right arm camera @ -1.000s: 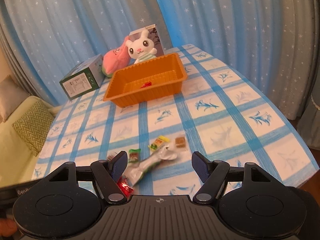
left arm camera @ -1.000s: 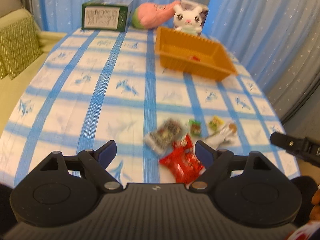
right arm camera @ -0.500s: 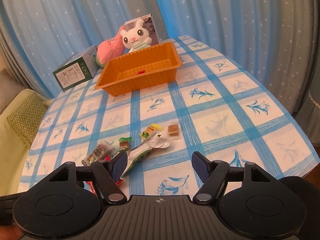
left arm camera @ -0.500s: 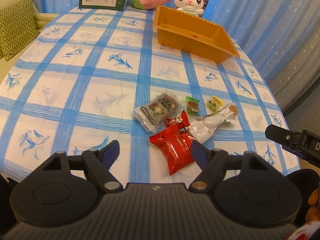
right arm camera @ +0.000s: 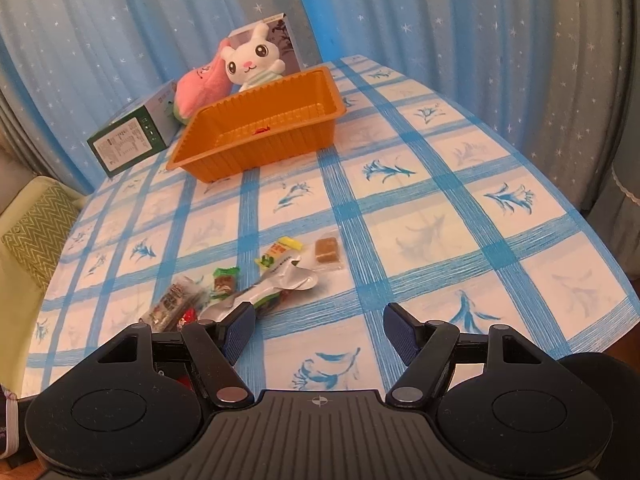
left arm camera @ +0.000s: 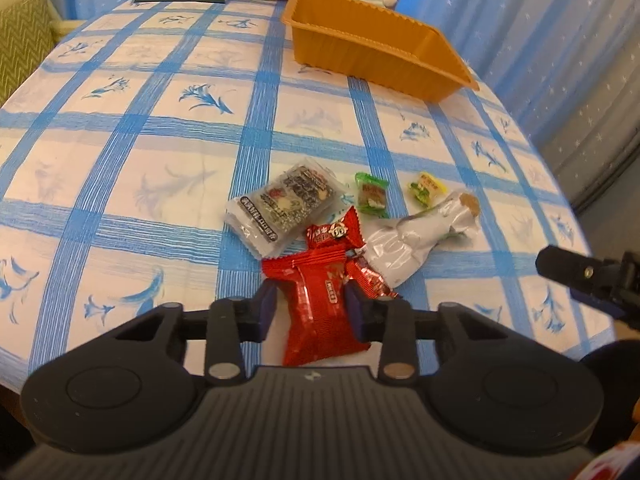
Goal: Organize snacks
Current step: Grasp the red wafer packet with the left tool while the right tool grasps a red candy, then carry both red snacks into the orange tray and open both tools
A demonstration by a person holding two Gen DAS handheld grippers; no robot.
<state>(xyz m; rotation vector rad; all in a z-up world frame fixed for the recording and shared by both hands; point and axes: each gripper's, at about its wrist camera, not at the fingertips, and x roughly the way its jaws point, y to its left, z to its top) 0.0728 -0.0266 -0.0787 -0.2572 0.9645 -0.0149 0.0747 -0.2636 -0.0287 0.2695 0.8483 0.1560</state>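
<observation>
Left gripper (left arm camera: 310,310) down over red snack packet (left arm camera: 320,312), near edge of worktop (left arm camera: 120,184).

Left jaws closing, red packet between them, pads at its sides; firm contact not certain. Right gripper (right arm camera: 318,334) held over bare cloth, jaws spread, nothing between. Snacks bunched just beyond: clear seaweed pack (left arm camera: 282,208), silver wrapper (left arm camera: 416,240), green sweet (left arm camera: 372,196), yellow sweet (left arm camera: 426,192), brown square (right arm camera: 327,252). Orange tray (right arm camera: 320,136) well apart at far side, open chequered cloth between. Green box (right arm camera: 128,142) and plush rabbit (right arm camera: 252,62) behind tray, by curtain (right arm camera: 440,20).
</observation>
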